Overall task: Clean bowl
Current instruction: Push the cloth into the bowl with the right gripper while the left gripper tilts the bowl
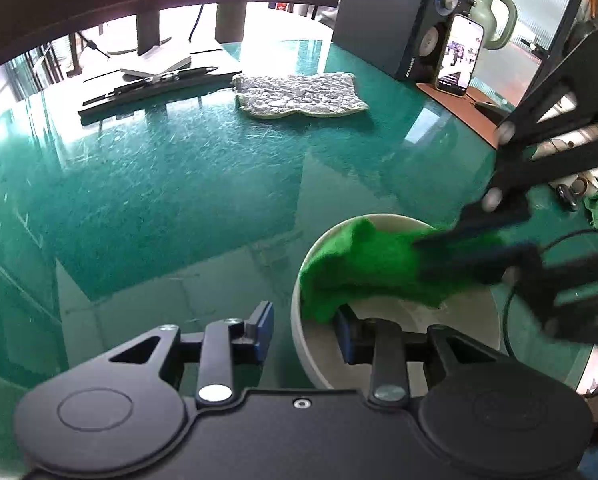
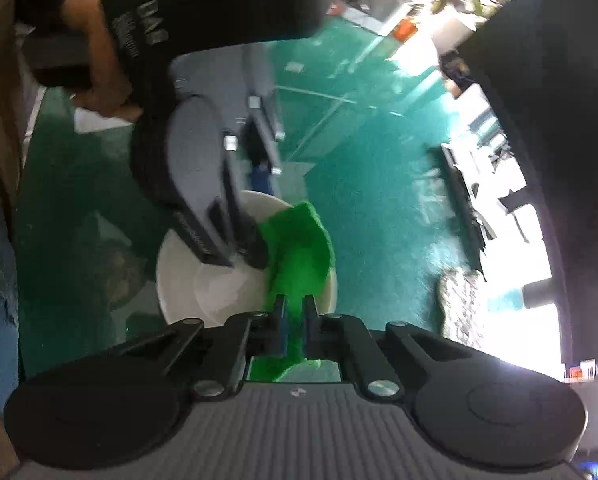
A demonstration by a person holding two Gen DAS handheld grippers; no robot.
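Right gripper [image 2: 295, 312] has its jaws pinched tight on the green cloth [image 2: 299, 256], which drapes over the bowl [image 2: 179, 280] rim at 12 o'clock in its own view and down onto the inner wall. Left gripper [image 1: 305, 330] straddles the bowl's rim at about 9 o'clock in its view, one pad outside, one inside; whether the pads press the wall I cannot tell. The white bowl sits on the green glass table [image 1: 159, 184]. Far off at 12 o'clock in the left view lies a grey mat [image 1: 299, 94], with a phone [image 1: 461, 56] propped at 2 o'clock.
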